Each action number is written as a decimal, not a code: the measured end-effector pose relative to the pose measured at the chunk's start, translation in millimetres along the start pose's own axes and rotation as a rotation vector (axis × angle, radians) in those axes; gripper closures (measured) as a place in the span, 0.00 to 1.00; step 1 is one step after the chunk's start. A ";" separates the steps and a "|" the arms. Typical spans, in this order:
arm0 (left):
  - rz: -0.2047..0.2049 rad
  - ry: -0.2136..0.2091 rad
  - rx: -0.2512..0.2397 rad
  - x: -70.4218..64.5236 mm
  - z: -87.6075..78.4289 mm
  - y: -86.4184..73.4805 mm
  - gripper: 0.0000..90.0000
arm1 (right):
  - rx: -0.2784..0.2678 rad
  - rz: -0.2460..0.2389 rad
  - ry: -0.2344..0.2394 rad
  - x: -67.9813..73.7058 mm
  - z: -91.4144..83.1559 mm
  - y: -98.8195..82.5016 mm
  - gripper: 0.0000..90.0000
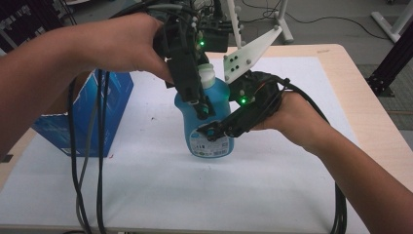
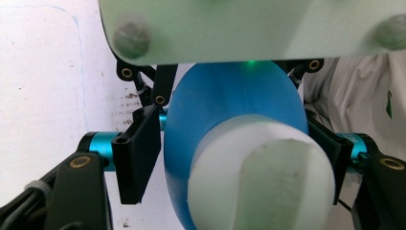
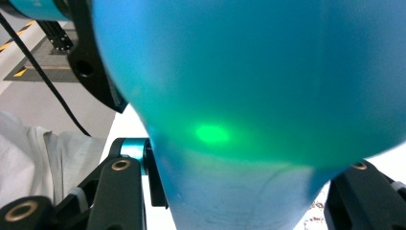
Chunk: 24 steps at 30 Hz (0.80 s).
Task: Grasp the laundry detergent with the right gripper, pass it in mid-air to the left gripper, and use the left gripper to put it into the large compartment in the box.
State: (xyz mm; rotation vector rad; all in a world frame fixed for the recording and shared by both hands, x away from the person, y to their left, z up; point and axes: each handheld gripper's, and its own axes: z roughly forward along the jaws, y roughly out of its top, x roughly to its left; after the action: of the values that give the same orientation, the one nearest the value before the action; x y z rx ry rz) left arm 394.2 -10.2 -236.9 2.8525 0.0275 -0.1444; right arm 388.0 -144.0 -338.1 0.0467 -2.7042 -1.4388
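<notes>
A blue box stands left on my desk. My right tongs clamp the blue bottle (upright); my left tongs, descending from above, flank its neck without clearly touching.

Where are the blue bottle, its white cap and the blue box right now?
blue bottle [image 1: 210, 141], high view, on the labelled lower body.
white cap [image 2: 261, 177], left gripper view, on the cap's flat top.
blue box [image 1: 117, 95], high view, on its right side face.
</notes>
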 end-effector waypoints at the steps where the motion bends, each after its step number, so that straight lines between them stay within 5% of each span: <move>1: 0.011 -0.009 -0.005 -1.0 -0.4 0.0 0.38 | -0.001 0.003 0.002 0.5 0.4 0.1 0.51; 22: -0.001 -0.005 -0.012 -8.6 -13.1 1.1 0.42 | -0.016 -0.015 0.018 3.9 -3.4 8.2 0.50; 24: -0.011 0.014 -0.002 -8.9 -19.2 1.2 0.42 | -0.026 -0.016 0.002 4.6 -6.0 12.7 0.38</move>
State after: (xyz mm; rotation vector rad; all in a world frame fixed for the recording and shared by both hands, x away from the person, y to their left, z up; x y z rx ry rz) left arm 387.3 -6.0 -217.4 2.8513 0.0467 -0.1264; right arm 384.1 -142.1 -324.0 0.0681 -2.6895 -1.4767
